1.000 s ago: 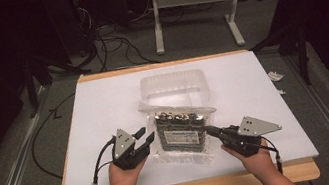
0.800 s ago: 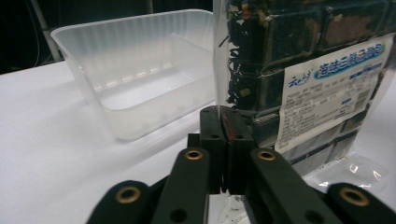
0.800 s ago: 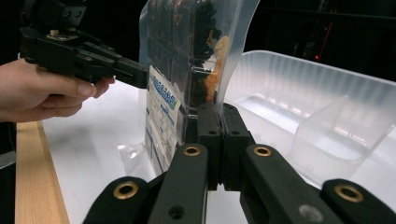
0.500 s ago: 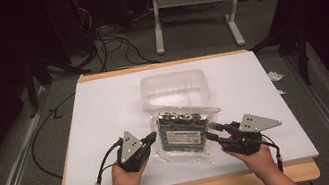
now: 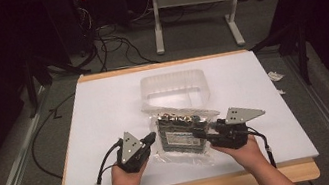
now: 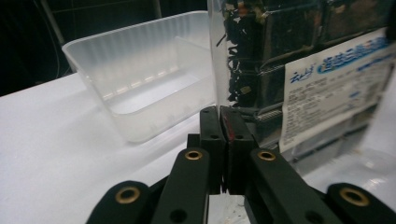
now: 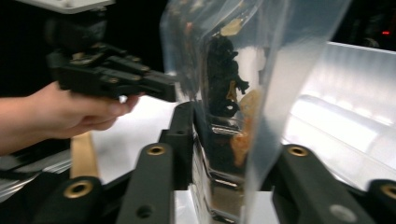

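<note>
My left gripper sits at the near left of the white table, its jaws pressed flat together with a red pad showing between them in the left gripper view; they close on the clear edge of the bag right at the tips. My right gripper comes at the same bag from the other side, and in the right gripper view my two jaws stand a little apart with the bag's clear film and a dark, lumpy filling between them; they look closed onto it, the film bunched between the pads. The bag lies near the front middle of the table, between my two hands, with a printed white label on its face and dark contents packed behind the plastic. Just beyond it, toward the far side, stands a clear tray, its near wall close to the bag's far edge; I cannot tell whether they touch. In the left gripper view the tray sits beside the bag, hollow side up. My left hand shows in the right gripper view, wrapped around the other gripper's body. A grey plate rides on top of my right gripper. Cables run across the dark floor past the table.
</note>
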`<state>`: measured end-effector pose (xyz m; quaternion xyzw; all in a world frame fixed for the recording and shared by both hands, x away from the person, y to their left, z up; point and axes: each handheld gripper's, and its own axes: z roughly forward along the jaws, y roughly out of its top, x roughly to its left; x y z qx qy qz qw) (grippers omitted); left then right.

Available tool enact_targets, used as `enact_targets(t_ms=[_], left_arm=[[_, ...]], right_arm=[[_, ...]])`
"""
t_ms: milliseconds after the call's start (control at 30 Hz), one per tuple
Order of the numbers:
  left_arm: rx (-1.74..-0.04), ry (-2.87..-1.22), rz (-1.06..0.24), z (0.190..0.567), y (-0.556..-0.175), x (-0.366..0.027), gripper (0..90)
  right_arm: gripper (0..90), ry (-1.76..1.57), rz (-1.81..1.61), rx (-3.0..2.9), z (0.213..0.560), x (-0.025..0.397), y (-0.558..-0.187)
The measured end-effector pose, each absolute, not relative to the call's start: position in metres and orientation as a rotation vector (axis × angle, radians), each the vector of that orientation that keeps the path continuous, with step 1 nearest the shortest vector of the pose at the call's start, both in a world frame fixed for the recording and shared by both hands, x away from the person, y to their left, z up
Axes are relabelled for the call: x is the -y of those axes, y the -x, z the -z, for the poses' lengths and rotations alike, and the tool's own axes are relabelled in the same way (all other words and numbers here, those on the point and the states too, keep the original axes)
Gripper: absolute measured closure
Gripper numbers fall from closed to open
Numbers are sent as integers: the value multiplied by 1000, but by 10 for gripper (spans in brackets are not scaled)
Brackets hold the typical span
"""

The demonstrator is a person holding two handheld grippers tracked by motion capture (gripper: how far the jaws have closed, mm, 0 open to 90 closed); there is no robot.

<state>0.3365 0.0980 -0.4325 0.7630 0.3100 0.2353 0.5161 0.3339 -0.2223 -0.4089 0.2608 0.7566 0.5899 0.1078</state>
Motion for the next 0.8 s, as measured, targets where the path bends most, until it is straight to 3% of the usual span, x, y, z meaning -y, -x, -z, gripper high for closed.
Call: enact_targets(t_ms=[133,400,600,800], left_arm=[[-797,-1846,-551,432,-338,-107,696],[-896,-1922,-614,435,-325,-142,452],[-974,-1888,-579,445,-319,-163,402],[-966,-1895,-568,450,-324,-160,366]], right_arm=[[757,-778,-1753,-2224,407,221,-329],[758,-799,-1777,-2197,398,224,-320],[758,-788,-1790,-2127,387,232,-311],[758,-797,-1767,-2041,379,243,-310]])
